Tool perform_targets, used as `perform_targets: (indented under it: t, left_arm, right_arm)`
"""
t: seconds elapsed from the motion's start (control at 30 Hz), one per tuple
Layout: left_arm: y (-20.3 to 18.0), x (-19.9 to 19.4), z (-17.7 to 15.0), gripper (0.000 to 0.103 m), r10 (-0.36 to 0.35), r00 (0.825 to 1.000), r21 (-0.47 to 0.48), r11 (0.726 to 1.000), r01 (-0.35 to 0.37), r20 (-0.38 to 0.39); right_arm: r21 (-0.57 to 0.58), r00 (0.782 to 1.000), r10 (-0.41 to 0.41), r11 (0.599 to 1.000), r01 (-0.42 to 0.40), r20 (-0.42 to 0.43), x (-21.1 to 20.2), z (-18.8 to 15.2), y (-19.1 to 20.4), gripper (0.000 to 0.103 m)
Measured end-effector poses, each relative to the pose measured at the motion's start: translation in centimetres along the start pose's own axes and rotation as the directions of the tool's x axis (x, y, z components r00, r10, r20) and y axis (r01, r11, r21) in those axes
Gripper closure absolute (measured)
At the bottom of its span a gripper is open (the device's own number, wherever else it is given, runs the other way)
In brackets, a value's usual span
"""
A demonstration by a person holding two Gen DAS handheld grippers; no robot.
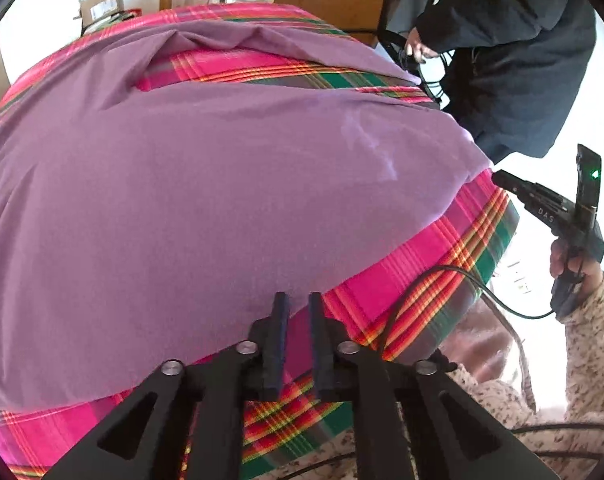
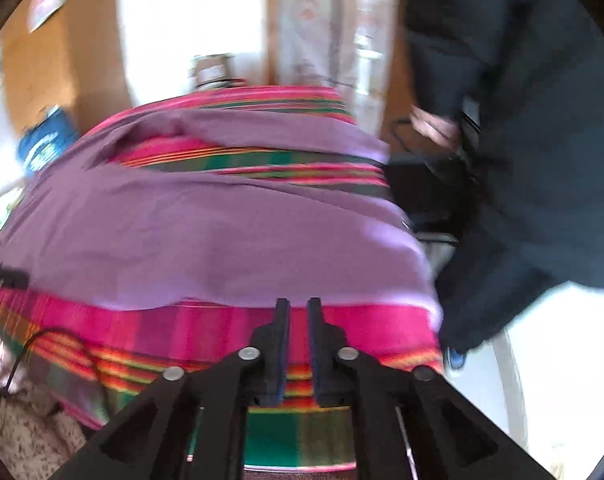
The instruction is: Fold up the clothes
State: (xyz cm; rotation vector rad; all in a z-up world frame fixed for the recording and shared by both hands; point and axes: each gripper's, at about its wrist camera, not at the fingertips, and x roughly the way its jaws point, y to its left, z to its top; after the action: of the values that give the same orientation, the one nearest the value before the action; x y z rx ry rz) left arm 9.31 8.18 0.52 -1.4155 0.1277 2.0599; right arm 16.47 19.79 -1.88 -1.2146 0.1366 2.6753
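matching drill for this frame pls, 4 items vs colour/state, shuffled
Column one:
1. garment
2. tablecloth
3. left hand-held gripper
4. bystander's jacket

Column two:
A. pink, green and orange plaid
B. dark navy
C. plain purple, spread across the table
D. jaws slightly apart, nothing between them

Pairs: 1-C, 2-A, 3-D, 4-B
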Motion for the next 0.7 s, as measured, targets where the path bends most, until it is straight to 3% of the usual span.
perform_targets:
  t: [0.13,0.33,0.53,0.7]
  left_arm:
    - [-0.2,0.6,0.8,0.079,-0.035,0.999,-0.031,0.999,0.035,0.002]
    - [0.0,1.8,1.6,0.077,-0.041,0.999,-0.068,0.997,0.041,-0.006]
    - [0.2,2.1,2.1,0.077,-0.045,0.999,-0.079,0.996,0.045,-0.004]
    - [-0.4,2.4,2.3,0.077,-0.038,0.999,-0.047,0.998,0.038,-0.011]
  right_arm:
    - [0.131,0.999,-0.031,0.991,0.032,-0.010,1.0,-0.5,-2.4,0.069]
    - [0.265,1.000,-0.028,0.964,0.028,-0.004,2.5,0.3,-4.1,0.060]
    - [0.320,1.000,0.008,0.947,-0.011,0.010,3.6,1.5,-5.2,0.059]
    - [0.442,0.995,0.088,0.891,-0.100,0.049,4.1,1.8,-7.0,0.065]
